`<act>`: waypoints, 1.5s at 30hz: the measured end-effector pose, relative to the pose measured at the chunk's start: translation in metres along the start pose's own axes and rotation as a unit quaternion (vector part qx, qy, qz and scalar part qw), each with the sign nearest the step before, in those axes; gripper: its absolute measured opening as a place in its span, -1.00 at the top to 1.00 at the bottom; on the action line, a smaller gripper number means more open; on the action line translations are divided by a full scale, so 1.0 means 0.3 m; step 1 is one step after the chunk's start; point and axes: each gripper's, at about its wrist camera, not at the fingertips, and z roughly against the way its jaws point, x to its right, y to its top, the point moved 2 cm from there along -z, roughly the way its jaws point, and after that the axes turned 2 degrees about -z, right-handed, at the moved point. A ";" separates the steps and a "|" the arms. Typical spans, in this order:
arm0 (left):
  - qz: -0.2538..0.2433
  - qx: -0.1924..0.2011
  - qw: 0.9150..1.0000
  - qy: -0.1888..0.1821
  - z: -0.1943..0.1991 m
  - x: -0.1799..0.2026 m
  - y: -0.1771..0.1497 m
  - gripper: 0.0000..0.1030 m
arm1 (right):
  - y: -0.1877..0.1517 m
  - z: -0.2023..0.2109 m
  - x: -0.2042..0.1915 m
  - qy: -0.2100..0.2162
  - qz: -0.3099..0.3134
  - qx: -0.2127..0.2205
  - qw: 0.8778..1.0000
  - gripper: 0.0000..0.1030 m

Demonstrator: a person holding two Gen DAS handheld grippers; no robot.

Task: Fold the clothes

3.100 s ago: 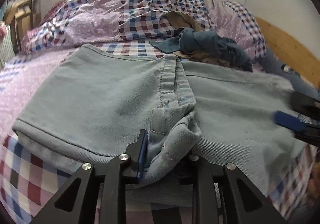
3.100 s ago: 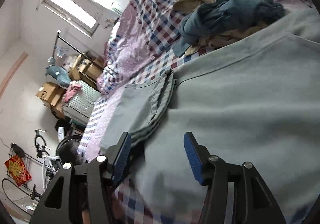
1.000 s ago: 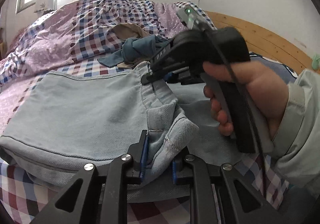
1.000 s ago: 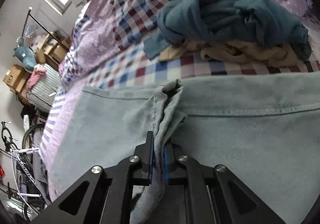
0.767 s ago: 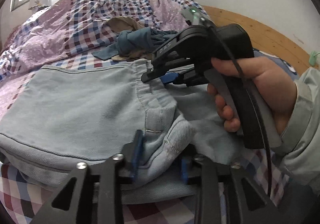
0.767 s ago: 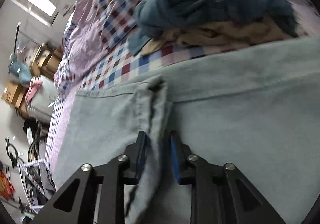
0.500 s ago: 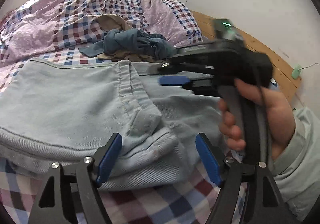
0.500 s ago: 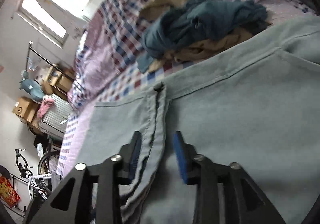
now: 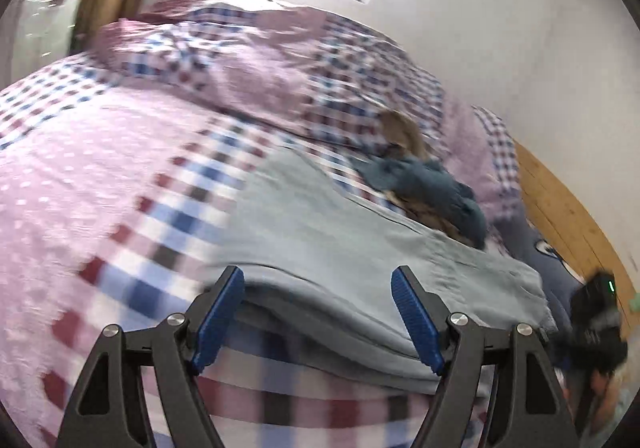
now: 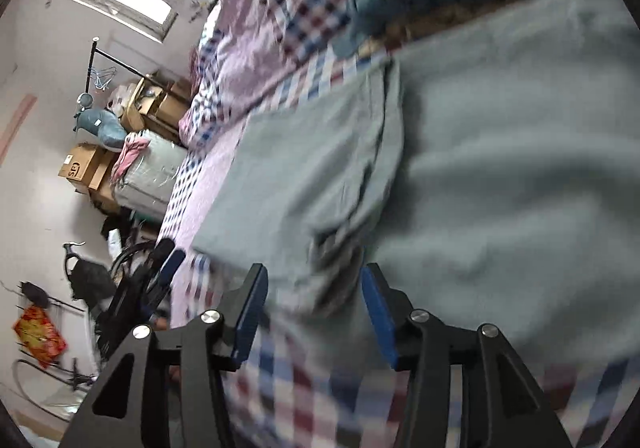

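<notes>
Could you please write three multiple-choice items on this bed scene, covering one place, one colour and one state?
1. Where does the dark teal garment lie?
A. beyond the light blue trousers
B. on the floor
C. in a box

2. What colour are the pads of the left gripper?
A. red
B. blue
C. yellow

3. What is the left gripper's state?
A. shut on cloth
B. open, gripping nothing
C. out of view

Key: A, it is heaped past the trousers' far edge; B, both pads are blue; B, the pads stand apart and free.

Daylight pours through a window [image 10: 120, 4] in the white wall [image 9: 500, 28]. A checked and dotted bedspread [image 9: 100, 168] covers the bed beside a wooden headboard [image 9: 568, 216]. Cardboard boxes [image 10: 86, 164] and, apparently, a bicycle [image 10: 80, 272] crowd the far corner.
</notes>
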 end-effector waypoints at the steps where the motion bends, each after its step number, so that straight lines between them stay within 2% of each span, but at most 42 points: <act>1: 0.003 0.001 1.000 0.010 0.003 -0.022 0.001 -0.54 | -0.012 -0.005 0.004 0.001 -0.006 -0.003 1.000 -0.03; 2: 0.006 0.002 1.000 0.021 0.007 -0.045 0.003 -0.54 | -0.023 -0.012 0.008 0.001 -0.011 -0.005 1.000 -0.03; 6: 0.014 -0.005 1.000 0.023 0.003 -0.081 -0.007 -0.54 | -0.037 -0.052 0.018 -0.007 -0.031 -0.011 0.999 -0.05; 9: 0.012 -0.012 1.000 0.023 0.010 -0.085 -0.023 -0.54 | -0.019 -0.058 0.014 0.000 -0.039 0.004 0.999 -0.05; 13: 0.019 -0.015 1.000 0.019 0.012 -0.097 -0.022 -0.54 | 0.032 -0.024 0.004 -0.022 -0.037 0.020 0.999 -0.05; 16: 0.029 -0.014 0.999 0.013 0.018 -0.106 -0.015 -0.54 | 0.065 0.029 -0.022 -0.036 -0.023 0.040 0.998 -0.05; 19: 0.032 -0.014 0.999 0.013 0.020 -0.112 -0.010 -0.54 | 0.086 0.009 -0.090 -0.054 0.019 0.035 0.998 -0.05; 23: 0.014 -0.027 0.998 0.047 0.013 -0.129 -0.017 -0.54 | 0.090 -0.053 -0.177 -0.082 0.075 0.015 0.994 -0.05; 24: 0.010 -0.030 0.998 0.058 0.011 -0.138 -0.020 -0.54 | 0.079 -0.081 -0.209 -0.106 0.101 0.010 0.989 -0.04; 27: 0.012 -0.039 0.996 0.080 0.005 -0.168 -0.028 -0.54 | 0.030 -0.134 -0.318 -0.140 0.187 0.018 0.972 -0.04; 30: 0.029 -0.050 0.995 0.083 -0.002 -0.198 -0.033 -0.54 | -0.034 -0.218 -0.423 -0.147 0.270 0.010 0.951 -0.04; 32: 0.045 -0.054 0.994 0.079 -0.004 -0.216 -0.035 -0.55 | -0.074 -0.282 -0.464 -0.169 0.320 0.011 0.932 -0.04; 35: 0.057 -0.059 0.994 0.074 -0.005 -0.234 -0.036 -0.54 | -0.133 -0.379 -0.523 -0.204 0.392 0.013 0.897 -0.01; 37: 0.057 -0.063 0.994 0.070 -0.003 -0.239 -0.037 -0.54 | -0.154 -0.441 -0.537 -0.219 0.421 0.009 0.880 -0.01; 42: 0.062 -0.070 0.994 0.058 0.001 -0.246 -0.034 -0.54 | -0.193 -0.533 -0.541 -0.254 0.468 0.007 0.846 -0.01; 45: 0.061 -0.073 0.994 0.049 0.003 -0.247 -0.032 -0.55 | -0.172 -0.554 -0.540 -0.277 0.468 0.026 0.839 0.04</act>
